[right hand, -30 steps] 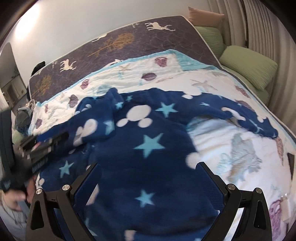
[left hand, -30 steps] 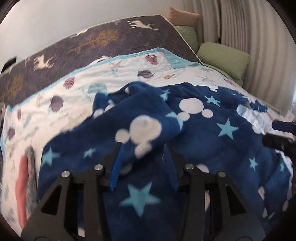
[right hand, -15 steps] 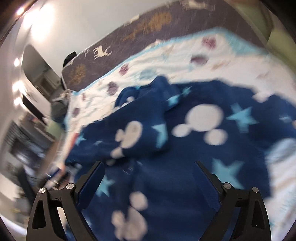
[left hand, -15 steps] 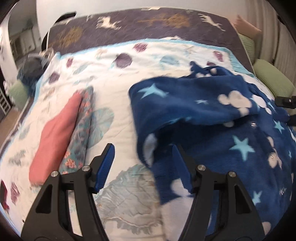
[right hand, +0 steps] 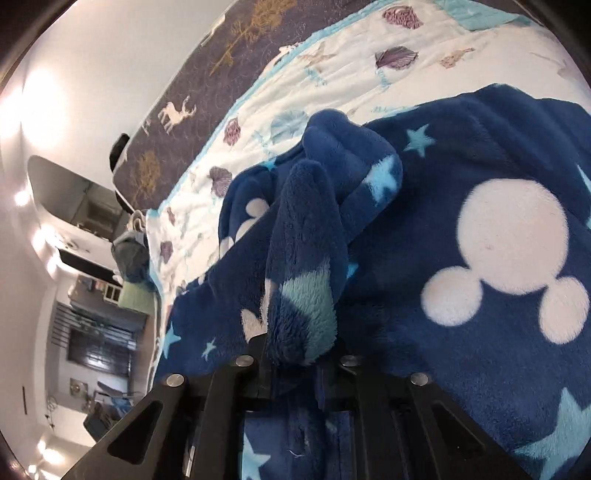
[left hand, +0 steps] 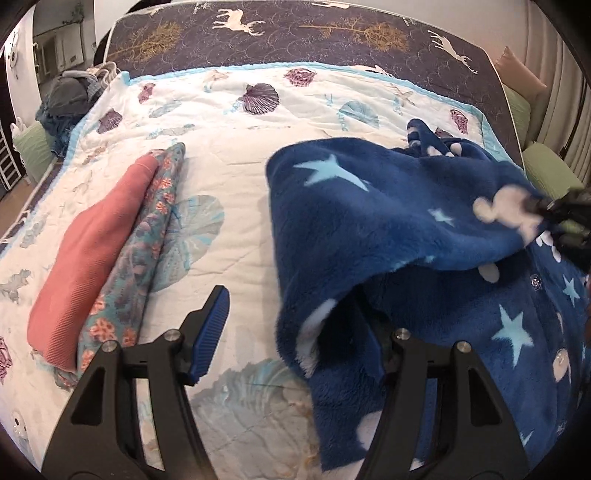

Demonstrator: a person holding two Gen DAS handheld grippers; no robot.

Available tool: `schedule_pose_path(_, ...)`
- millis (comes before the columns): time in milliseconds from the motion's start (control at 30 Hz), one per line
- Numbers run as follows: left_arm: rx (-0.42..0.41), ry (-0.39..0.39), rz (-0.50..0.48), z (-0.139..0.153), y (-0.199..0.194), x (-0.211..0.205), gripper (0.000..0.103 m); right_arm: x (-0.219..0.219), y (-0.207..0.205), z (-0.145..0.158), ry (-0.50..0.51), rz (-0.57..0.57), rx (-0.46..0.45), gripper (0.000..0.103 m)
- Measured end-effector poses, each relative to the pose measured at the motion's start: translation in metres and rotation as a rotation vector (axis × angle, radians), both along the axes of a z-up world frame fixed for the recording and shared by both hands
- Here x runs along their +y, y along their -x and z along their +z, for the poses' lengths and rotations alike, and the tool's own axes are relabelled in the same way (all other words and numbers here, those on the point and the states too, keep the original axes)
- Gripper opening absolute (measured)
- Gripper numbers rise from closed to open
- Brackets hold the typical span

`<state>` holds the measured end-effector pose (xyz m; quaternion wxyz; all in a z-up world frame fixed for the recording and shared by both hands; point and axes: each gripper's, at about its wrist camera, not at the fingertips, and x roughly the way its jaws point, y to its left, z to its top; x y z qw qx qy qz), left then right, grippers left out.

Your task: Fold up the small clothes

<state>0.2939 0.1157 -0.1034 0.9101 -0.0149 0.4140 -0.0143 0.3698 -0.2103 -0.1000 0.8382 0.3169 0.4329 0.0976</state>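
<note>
A navy fleece garment [left hand: 388, 221] with light-blue stars and white mouse-head shapes lies on the bed. It fills the right half of the left wrist view and most of the right wrist view [right hand: 461, 221]. My left gripper [left hand: 291, 325] is open at the garment's lower left edge; the fleece drapes over its right finger, and the left finger [left hand: 210, 328] is bare over the quilt. My right gripper [right hand: 299, 350] is shut on a bunched fold of the garment. It also shows at the right edge of the left wrist view [left hand: 569, 218], holding the fleece up.
A folded coral cloth [left hand: 92, 251] and a folded floral cloth [left hand: 144, 251] lie side by side at the left of the shell-print quilt [left hand: 229, 147]. A dark deer-print mattress [left hand: 295, 33] stands behind. Green pillows [left hand: 546, 173] are at the right.
My right gripper has closed on a fold of the fleece and tilted. My left gripper swung left to the garment's edge, bringing the folded cloths into view.
</note>
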Motion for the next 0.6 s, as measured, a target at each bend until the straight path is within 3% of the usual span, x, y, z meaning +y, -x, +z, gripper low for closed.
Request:
schedule_pose_path(167, -0.029, -0.048, -0.041, 0.006, 0.014, -0.005, 0.066, -0.013, 0.045, 0.074, 0.192, -0.043, -0.251, 0.012)
schedule_pose_path(233, -0.050, -0.071, -0.069, 0.007, 0.020, -0.013, 0.067, -0.029, 0.056, 0.089, 0.226, -0.059, -0.276, 0.013)
schedule_pose_path(333, -0.061, -0.113, -0.097, 0.008, 0.027, -0.028, 0.067, -0.054, 0.061, 0.081, 0.247, -0.100, -0.227, 0.015)
schedule_pose_path(500, -0.063, -0.168, -0.125, 0.007, 0.036, -0.038, 0.067, -0.086, 0.078, 0.030, 0.272, -0.143, -0.066, 0.017)
schedule_pose_path(600, -0.050, -0.155, -0.119, 0.009, 0.037, -0.032, 0.067, -0.099, 0.092, 0.011, 0.250, -0.156, -0.018, 0.025)
